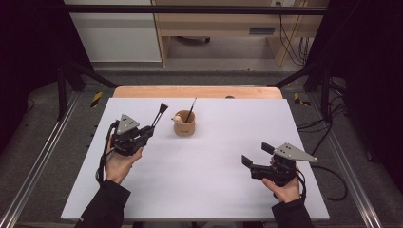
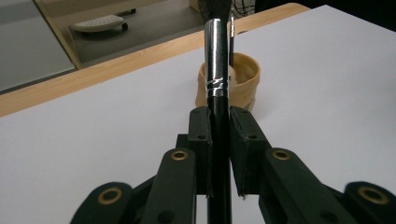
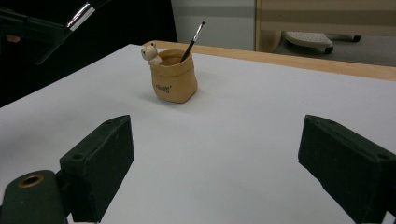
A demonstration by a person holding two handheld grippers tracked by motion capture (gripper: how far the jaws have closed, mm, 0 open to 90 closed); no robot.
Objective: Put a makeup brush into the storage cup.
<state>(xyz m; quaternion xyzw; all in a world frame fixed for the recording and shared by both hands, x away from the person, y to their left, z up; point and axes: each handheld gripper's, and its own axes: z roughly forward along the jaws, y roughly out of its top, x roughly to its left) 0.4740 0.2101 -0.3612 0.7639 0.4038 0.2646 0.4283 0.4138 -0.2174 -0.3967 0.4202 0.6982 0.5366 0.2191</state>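
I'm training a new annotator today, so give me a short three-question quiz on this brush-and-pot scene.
1. What does the left gripper hold?
2. True or false: the right gripper grips the thin dark brush.
3. Where does the thin dark brush stand? A) flat on the white table B) in the tan sack-shaped pot C) on the floor

Key:
1. A black-handled makeup brush with a silver ferrule, clamped between its jaws.
2. False; its jaws are open and empty.
3. B

The makeup brush (image 2: 217,60) has its bristles cut off (top edge, left gripper view).
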